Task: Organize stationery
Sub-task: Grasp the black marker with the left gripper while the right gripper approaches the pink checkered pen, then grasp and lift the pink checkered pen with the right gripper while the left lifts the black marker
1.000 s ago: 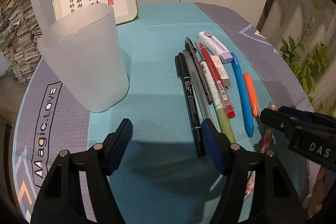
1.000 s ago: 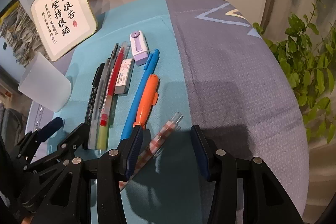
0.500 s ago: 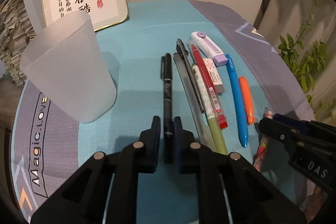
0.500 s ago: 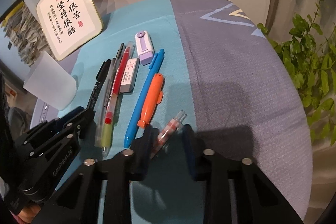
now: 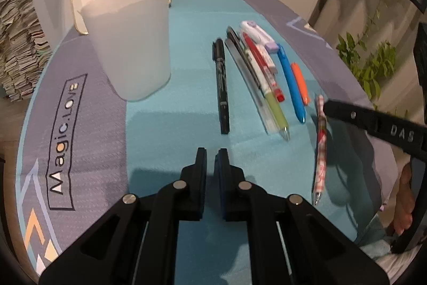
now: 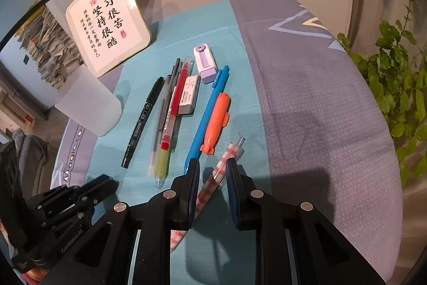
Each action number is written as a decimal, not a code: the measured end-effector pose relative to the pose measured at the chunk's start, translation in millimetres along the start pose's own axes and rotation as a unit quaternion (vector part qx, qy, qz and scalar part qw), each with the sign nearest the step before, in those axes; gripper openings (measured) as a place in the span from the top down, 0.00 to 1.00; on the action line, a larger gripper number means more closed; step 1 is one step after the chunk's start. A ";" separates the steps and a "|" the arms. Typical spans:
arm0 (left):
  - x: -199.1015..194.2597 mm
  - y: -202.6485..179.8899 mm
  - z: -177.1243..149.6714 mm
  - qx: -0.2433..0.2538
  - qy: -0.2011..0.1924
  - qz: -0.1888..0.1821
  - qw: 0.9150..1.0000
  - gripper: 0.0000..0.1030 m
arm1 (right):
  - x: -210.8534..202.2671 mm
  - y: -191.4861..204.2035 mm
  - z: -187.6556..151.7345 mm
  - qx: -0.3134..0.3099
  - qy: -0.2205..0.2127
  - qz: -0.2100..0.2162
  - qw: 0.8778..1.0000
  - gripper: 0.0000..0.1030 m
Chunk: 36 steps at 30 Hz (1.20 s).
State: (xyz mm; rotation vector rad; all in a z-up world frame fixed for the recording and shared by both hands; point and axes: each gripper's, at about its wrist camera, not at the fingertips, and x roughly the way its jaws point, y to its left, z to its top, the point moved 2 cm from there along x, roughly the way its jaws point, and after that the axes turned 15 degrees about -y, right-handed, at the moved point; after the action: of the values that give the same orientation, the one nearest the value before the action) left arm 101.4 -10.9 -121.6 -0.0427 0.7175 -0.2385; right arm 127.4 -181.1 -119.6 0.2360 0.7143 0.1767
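Observation:
A frosted plastic cup [image 5: 130, 44] stands upright on the teal mat, at the left. A black marker [image 5: 221, 82] lies flat just ahead of my left gripper [image 5: 212, 154], which is shut with nothing between its pads. The marker's near end is a short way beyond the tips. A pink checked pen [image 6: 229, 154] lies slanted between the fingers of my right gripper [image 6: 212, 170]. Its jaws are closing around the pen, and a gap still shows beside it. A blue pen [image 6: 208, 114] and an orange highlighter [image 6: 217, 122] lie just left of that pen.
A row of pens, a white eraser [image 6: 189, 95] and a purple correction tape [image 6: 205, 63] lie mid-mat. A framed calligraphy sign [image 6: 106, 23] leans at the back left. A leafy plant [image 6: 400, 84] stands past the table's right edge, stacked papers [image 5: 18, 44] to the left.
My left gripper shut on the black marker, shifted it left out of the row, then drew back shut without it. My right jaws narrowed around the checked pen.

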 end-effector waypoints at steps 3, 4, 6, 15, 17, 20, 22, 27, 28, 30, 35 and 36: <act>-1.0 -7.7 9.4 0.009 -0.023 -0.003 1.000 0.57 | -2.9 -4.4 -1.5 0.014 0.005 -0.005 1.000 0.79; 0.5 -12.1 13.3 0.023 -0.034 0.011 0.999 0.49 | -4.7 -8.7 -1.7 0.024 0.006 -0.009 1.000 0.79; 5.4 -19.0 18.9 0.048 -0.049 0.025 0.997 0.48 | -7.4 -15.1 -2.0 0.037 0.008 -0.013 0.999 0.73; 52.0 -23.9 28.7 0.070 -0.018 0.031 0.997 0.83 | -3.9 -20.5 3.5 0.052 0.014 -0.035 0.998 0.49; 52.6 -27.5 29.4 0.081 -0.013 0.027 0.996 0.92 | 4.5 -17.3 4.4 0.047 0.026 -0.043 0.998 0.49; 46.4 -29.7 24.7 0.095 -0.010 0.024 0.995 0.92 | 14.8 -12.4 5.1 0.040 0.042 -0.047 0.997 0.49; 40.1 -26.7 20.1 0.085 -0.002 0.013 0.996 0.93 | 22.3 -9.4 5.2 0.033 0.052 -0.055 0.997 0.49; 12.1 -18.3 -1.6 0.085 0.009 -0.013 0.996 0.93 | 27.6 -4.1 7.7 0.008 0.048 -0.075 0.996 0.69; 6.4 -17.0 -6.5 0.086 0.013 -0.018 0.996 0.93 | 28.4 -3.4 7.5 0.001 0.047 -0.075 0.996 0.79; -5.0 -14.6 -16.4 0.085 0.026 -0.034 0.995 0.93 | 28.2 -4.3 7.2 0.009 0.048 -0.059 0.997 0.85; -26.1 -11.1 -31.9 0.098 0.040 -0.053 0.993 0.92 | 17.8 -3.9 2.3 0.031 0.045 -0.011 0.998 0.86; -28.7 -10.8 -31.3 0.097 0.035 -0.053 0.993 0.90 | 14.3 -2.2 1.8 0.029 0.044 -0.004 0.999 0.86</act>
State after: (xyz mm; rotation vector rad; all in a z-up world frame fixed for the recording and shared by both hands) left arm 57.9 -13.4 -125.4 0.1141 0.7600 -0.4119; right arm 139.4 -180.0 -127.9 0.2825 0.8079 0.1586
